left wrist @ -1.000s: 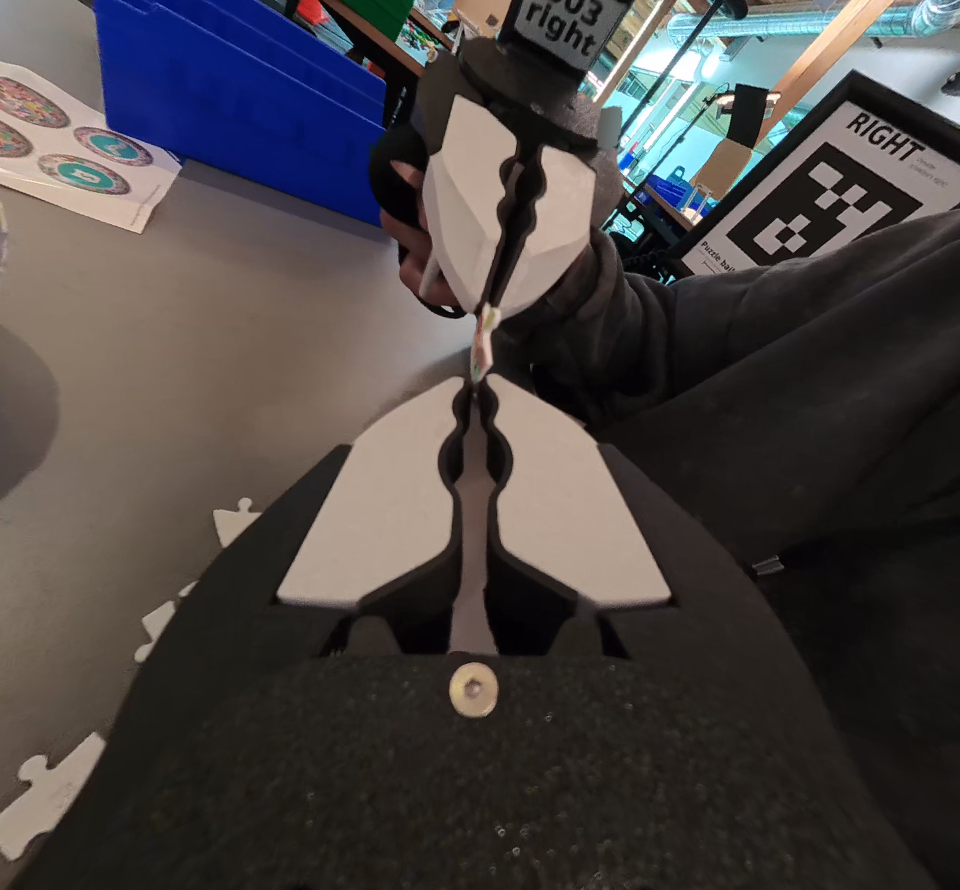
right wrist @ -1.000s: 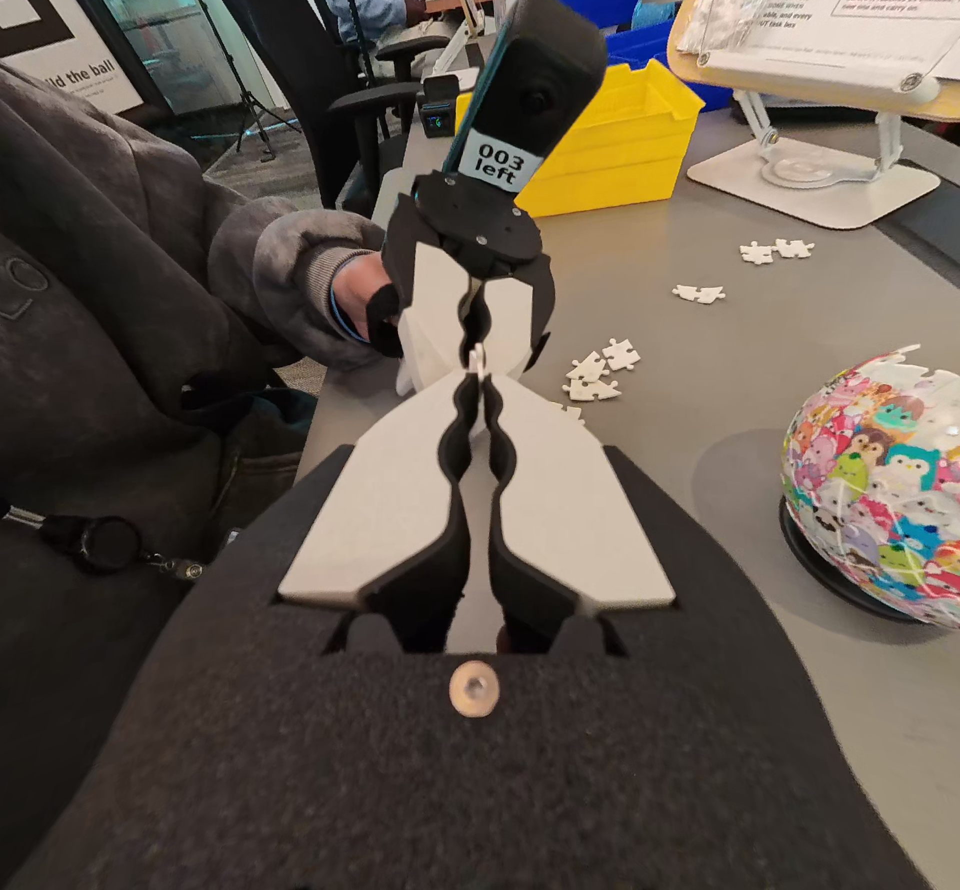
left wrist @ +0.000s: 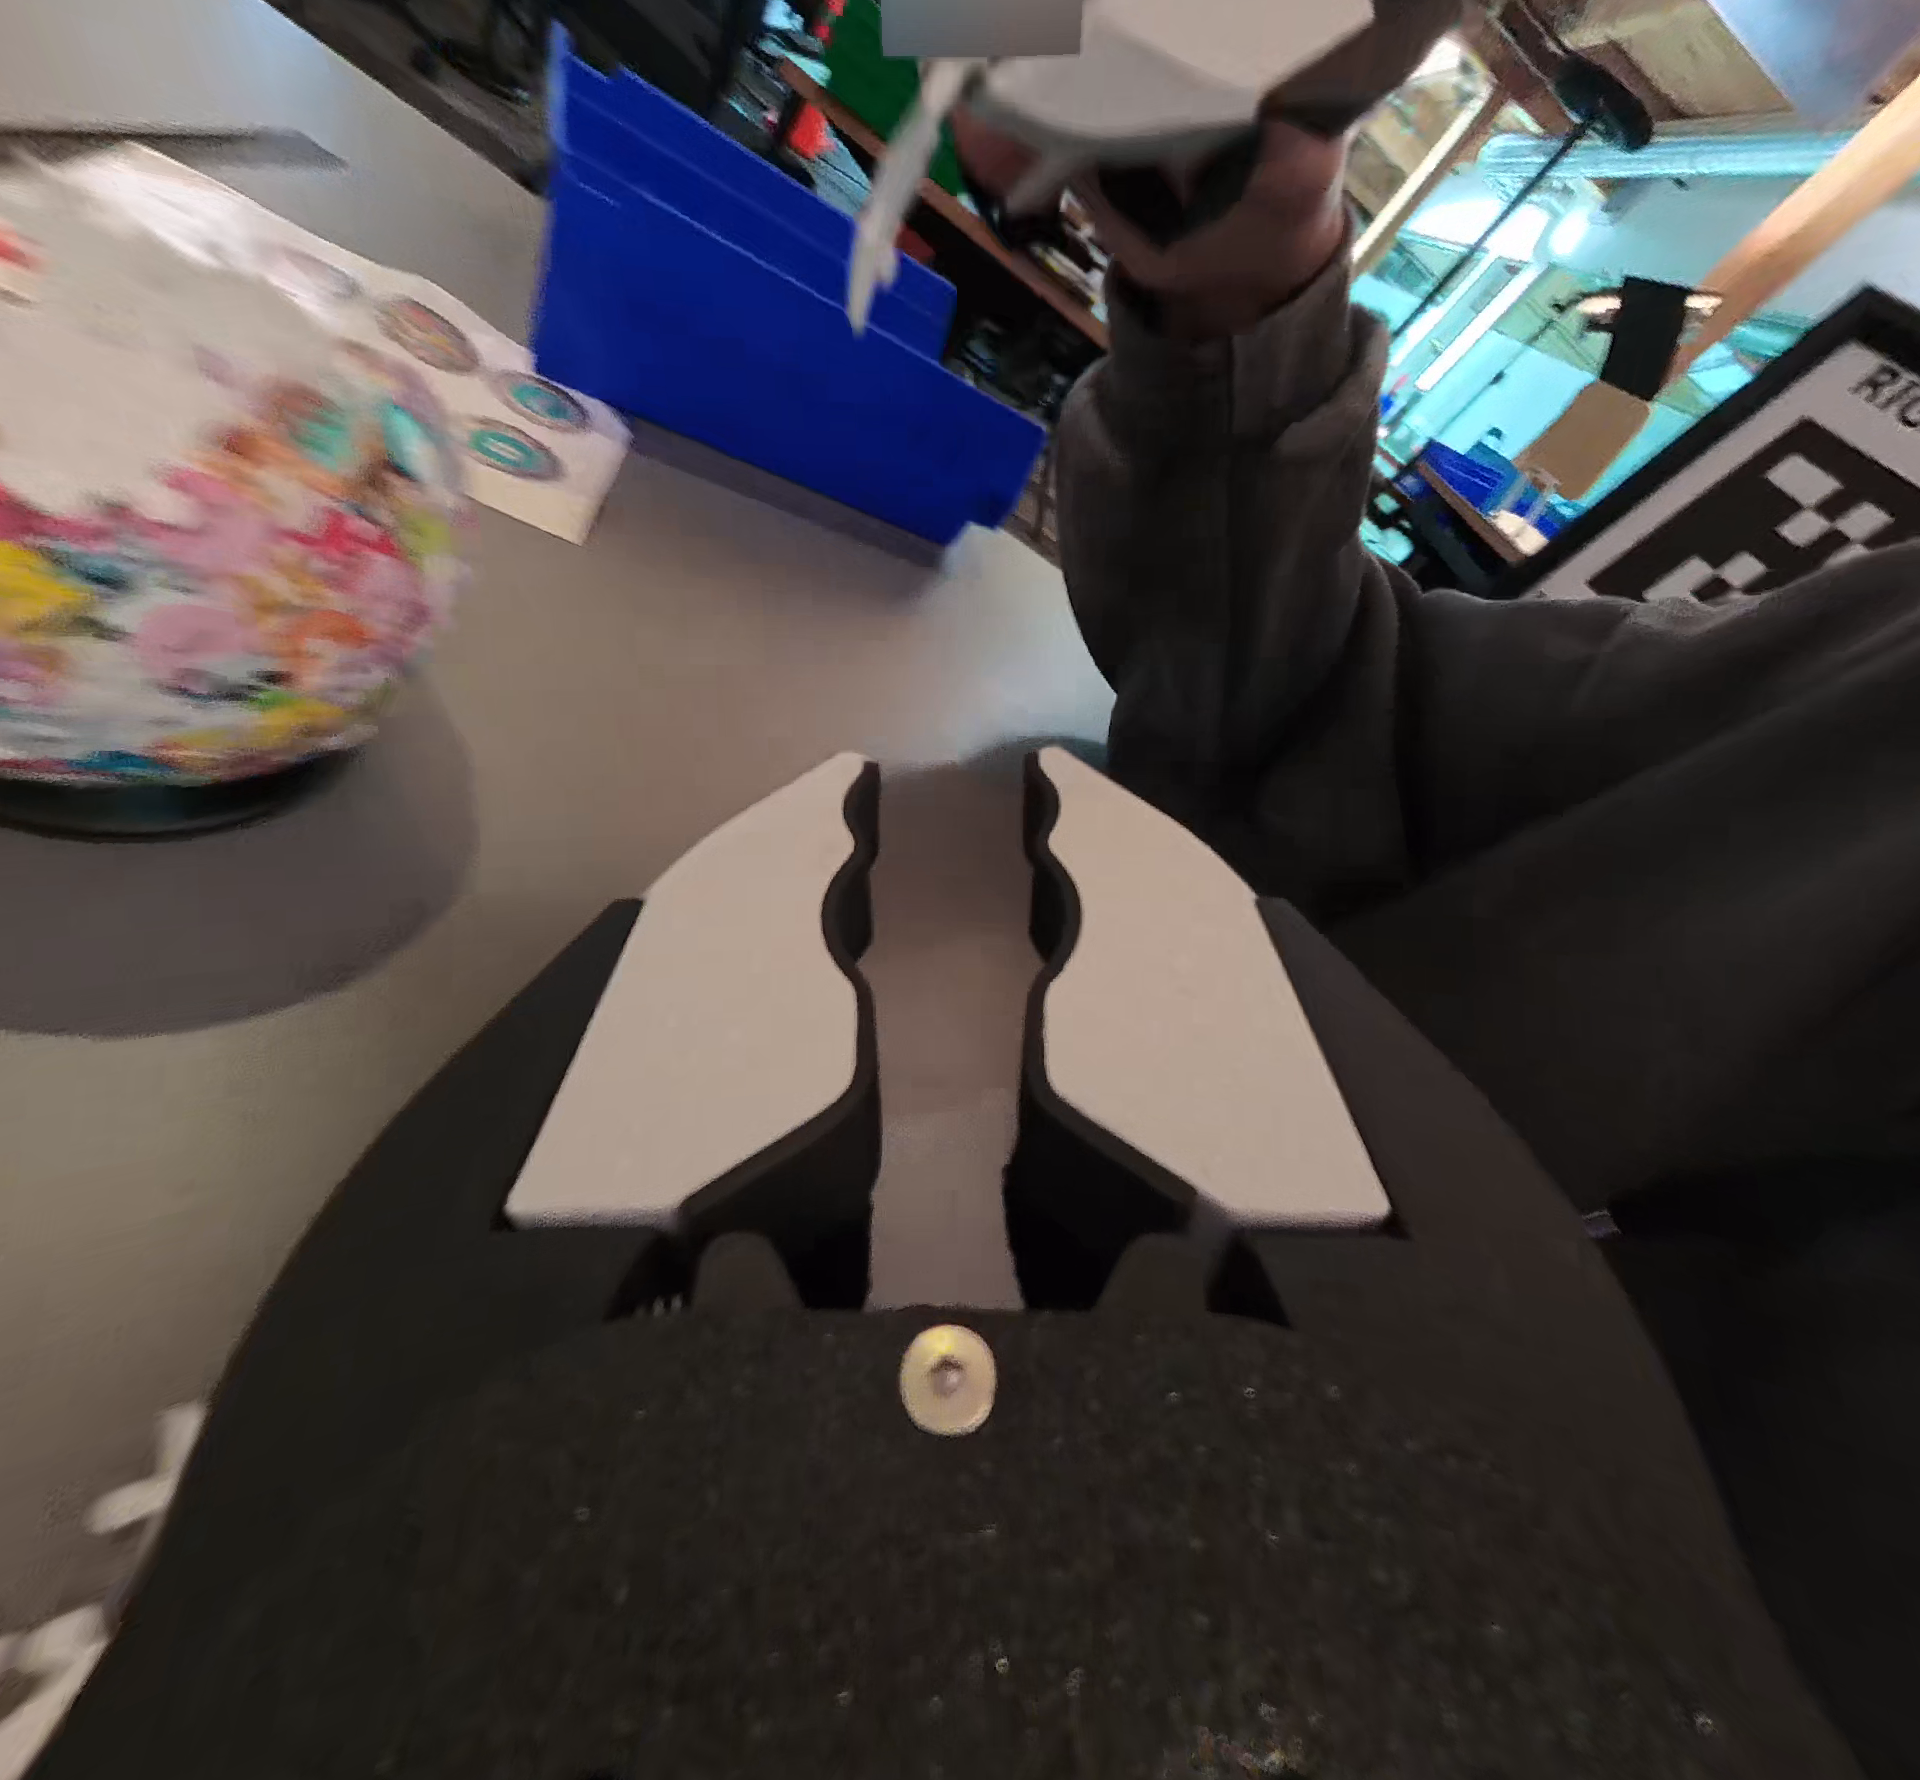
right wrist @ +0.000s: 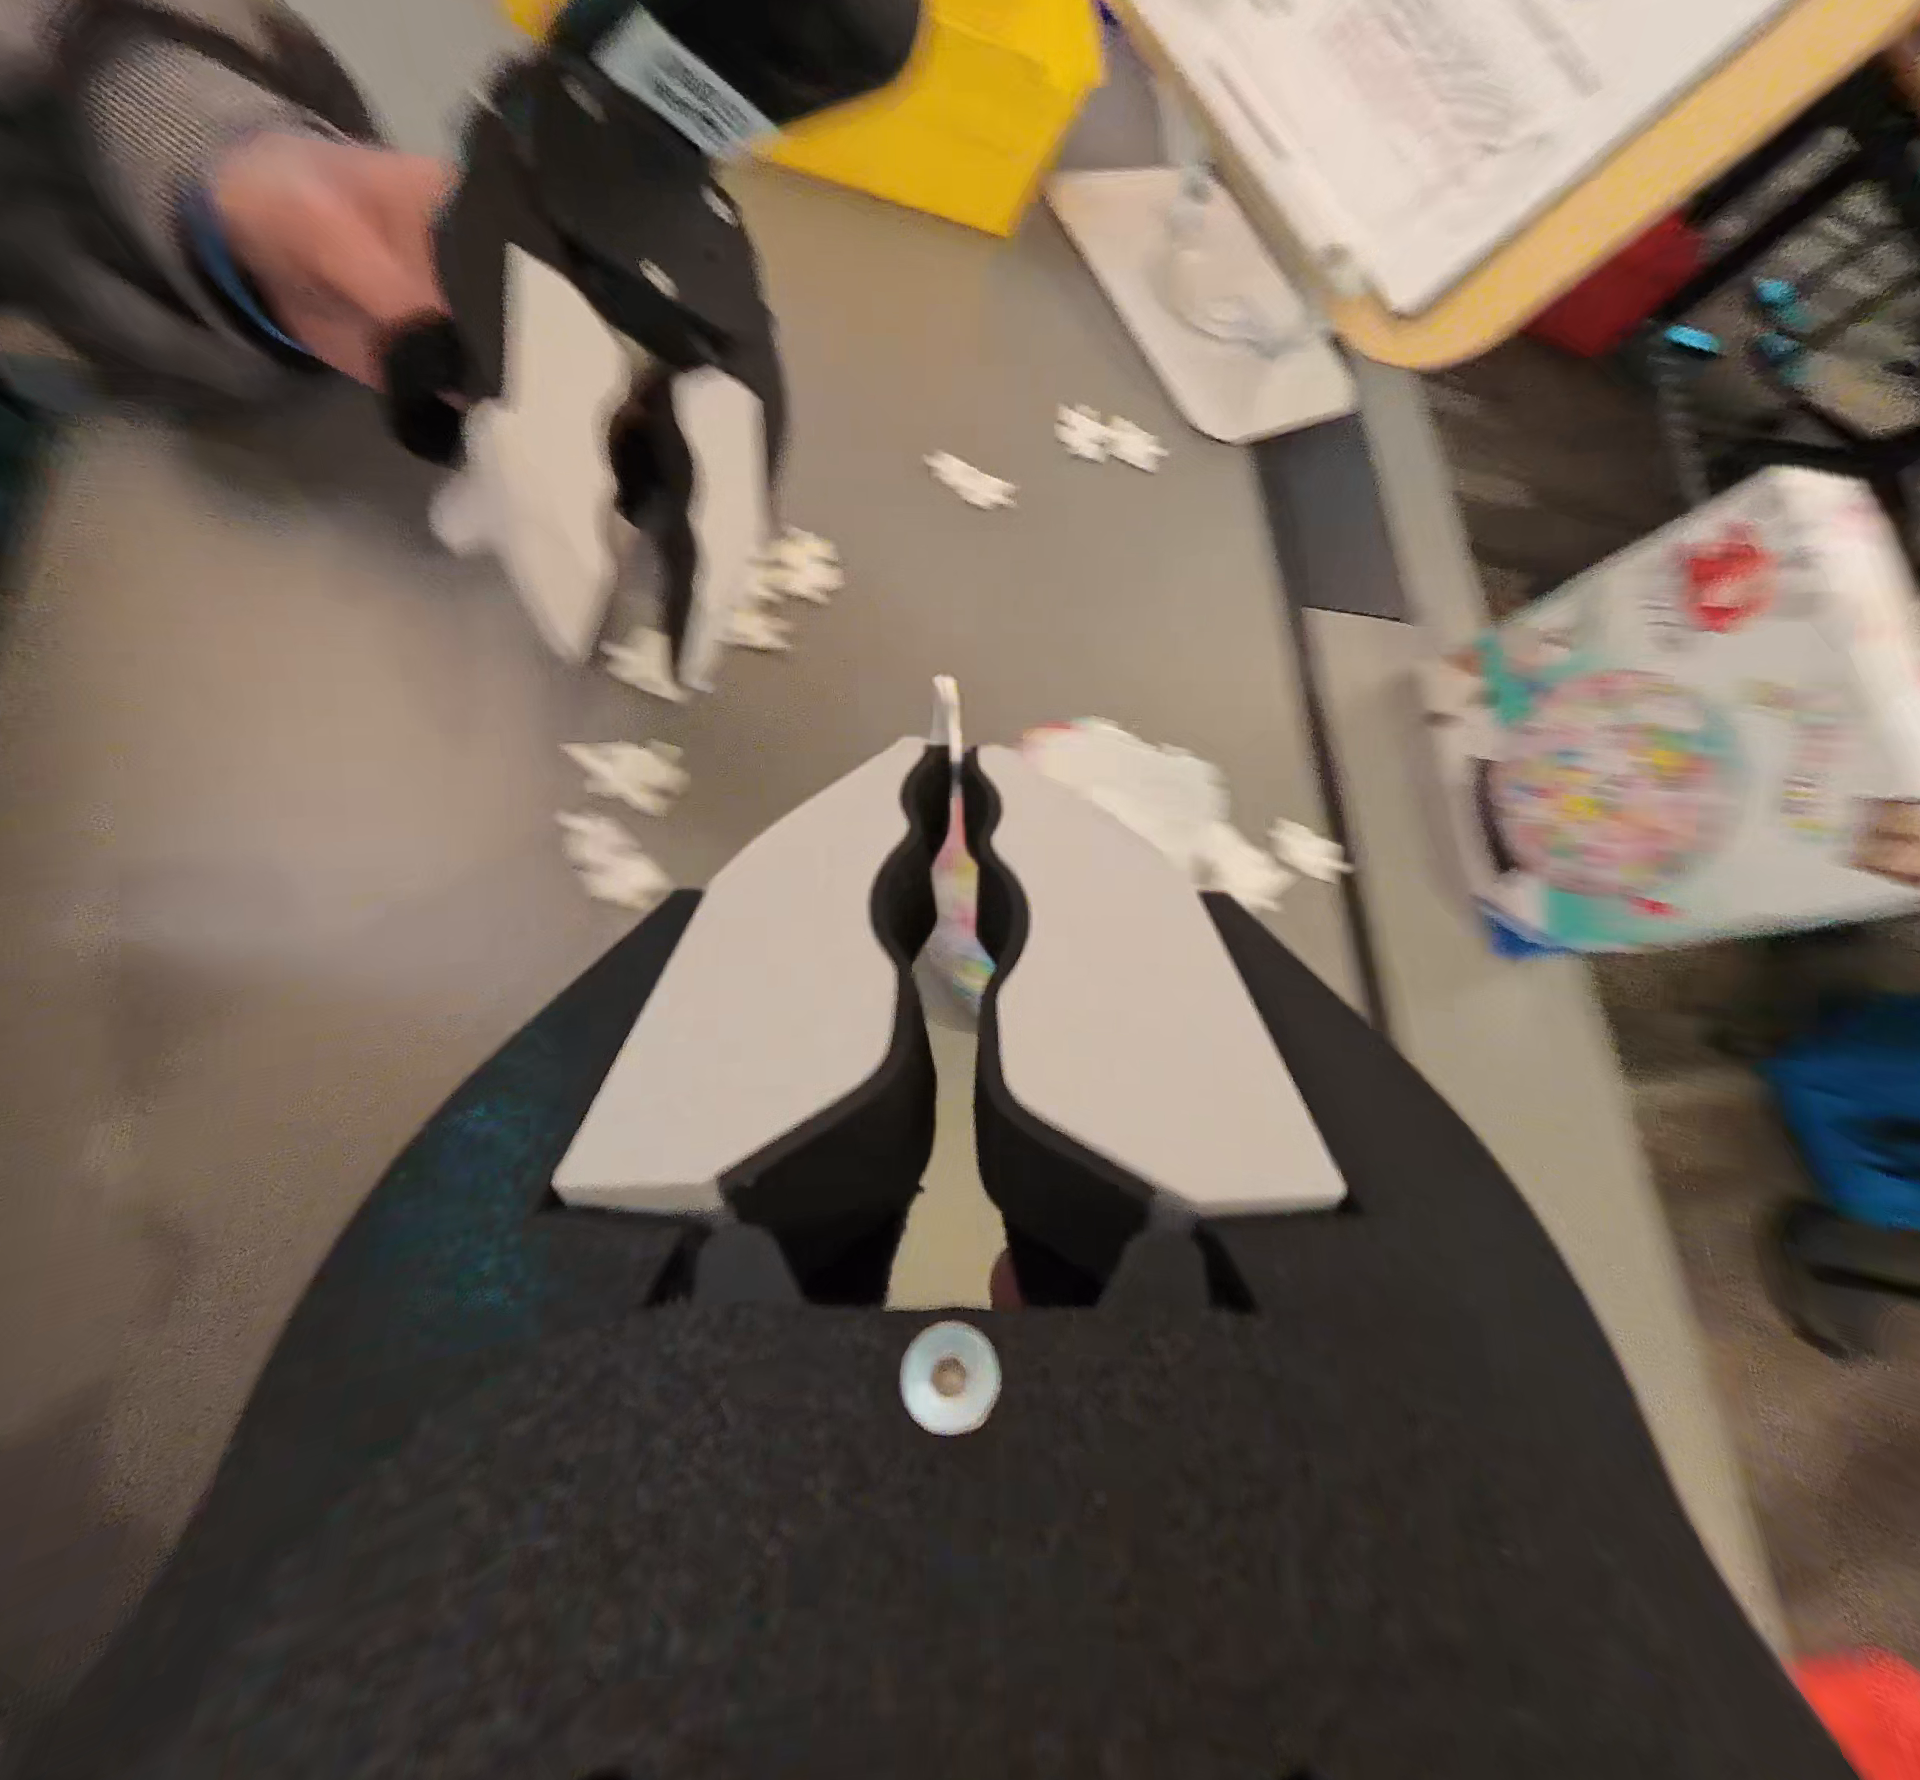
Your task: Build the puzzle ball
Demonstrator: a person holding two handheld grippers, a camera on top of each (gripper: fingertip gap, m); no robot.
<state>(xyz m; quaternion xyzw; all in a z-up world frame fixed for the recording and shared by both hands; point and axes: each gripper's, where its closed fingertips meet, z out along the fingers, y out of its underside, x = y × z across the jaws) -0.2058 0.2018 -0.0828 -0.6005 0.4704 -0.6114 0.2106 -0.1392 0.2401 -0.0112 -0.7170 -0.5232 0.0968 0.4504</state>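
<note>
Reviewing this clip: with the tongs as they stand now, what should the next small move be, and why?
Probably carry the right tongs toward the puzzle ball and line the puzzle piece up with a gap. The right tongs are shut on that piece, while the left tongs are open and empty. The ball sits on its dark stand on the table; blur hides where the gap is.

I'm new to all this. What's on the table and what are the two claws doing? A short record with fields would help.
Left gripper: open, empty
Right gripper: shut on a puzzle piece
Puzzle ball: partly built, on a dark stand on the grey table
Loose pieces: white, scattered on the table
Bins: blue bin, yellow bin
Puzzle box: at the table's edge
</note>
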